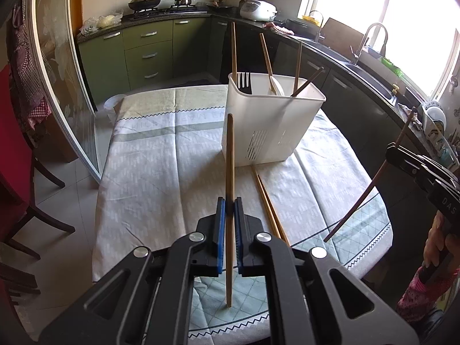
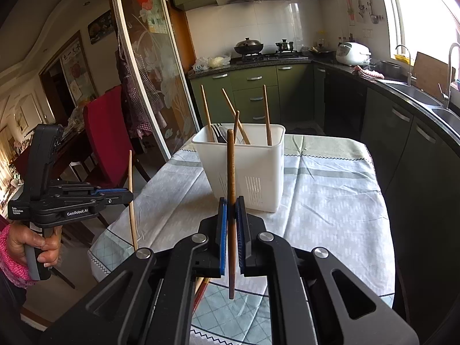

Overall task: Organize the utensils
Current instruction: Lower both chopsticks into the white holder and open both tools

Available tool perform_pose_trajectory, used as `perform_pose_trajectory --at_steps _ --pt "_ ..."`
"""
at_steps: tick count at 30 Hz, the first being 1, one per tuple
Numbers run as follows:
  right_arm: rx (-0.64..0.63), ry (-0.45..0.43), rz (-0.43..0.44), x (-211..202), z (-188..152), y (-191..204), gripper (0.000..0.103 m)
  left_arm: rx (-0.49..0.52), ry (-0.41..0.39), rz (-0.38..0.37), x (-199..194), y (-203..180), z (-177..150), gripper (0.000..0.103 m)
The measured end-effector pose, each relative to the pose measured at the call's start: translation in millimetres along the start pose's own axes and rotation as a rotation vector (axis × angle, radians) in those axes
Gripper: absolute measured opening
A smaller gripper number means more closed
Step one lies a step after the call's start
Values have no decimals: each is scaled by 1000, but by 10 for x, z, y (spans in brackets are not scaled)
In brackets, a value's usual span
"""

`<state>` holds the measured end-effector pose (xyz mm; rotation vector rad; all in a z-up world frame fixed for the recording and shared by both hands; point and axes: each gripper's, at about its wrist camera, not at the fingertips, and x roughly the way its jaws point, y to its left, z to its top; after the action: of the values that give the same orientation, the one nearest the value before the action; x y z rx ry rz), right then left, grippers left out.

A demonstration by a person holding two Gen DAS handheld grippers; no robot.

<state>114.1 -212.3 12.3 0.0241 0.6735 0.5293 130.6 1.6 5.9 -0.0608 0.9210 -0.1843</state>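
Wooden chopstick [image 1: 230,172] was clamped upright in the left gripper [image 1: 229,212]; the right gripper [image 2: 231,215] clamped a darker stick [image 2: 231,178]. 2 chopsticks [image 1: 268,204] lay on the cloth [image 1: 161,172]. Beyond stood the bin [image 1: 270,123]. Step: transfer. Next move likely required aligning each stick over the bin.

Hidden ends and cut edges
The caddy [image 1: 273,126] wall hides the fork [image 1: 244,83] handle and chopstick feet; the bench [image 1: 161,155] pair [image 1: 268,204] runs under the left tongs [image 1: 230,204].
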Motion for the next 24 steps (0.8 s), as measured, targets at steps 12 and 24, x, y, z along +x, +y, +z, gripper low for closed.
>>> perform_pose_trajectory --at_steps 12,24 --pt "-13 -18 8 -18 117 51 7 5 -45 -21 -73 -39 108 6" --pt "-10 -72 6 -138 383 9 7 19 -106 -54 -298 -154 401 6"
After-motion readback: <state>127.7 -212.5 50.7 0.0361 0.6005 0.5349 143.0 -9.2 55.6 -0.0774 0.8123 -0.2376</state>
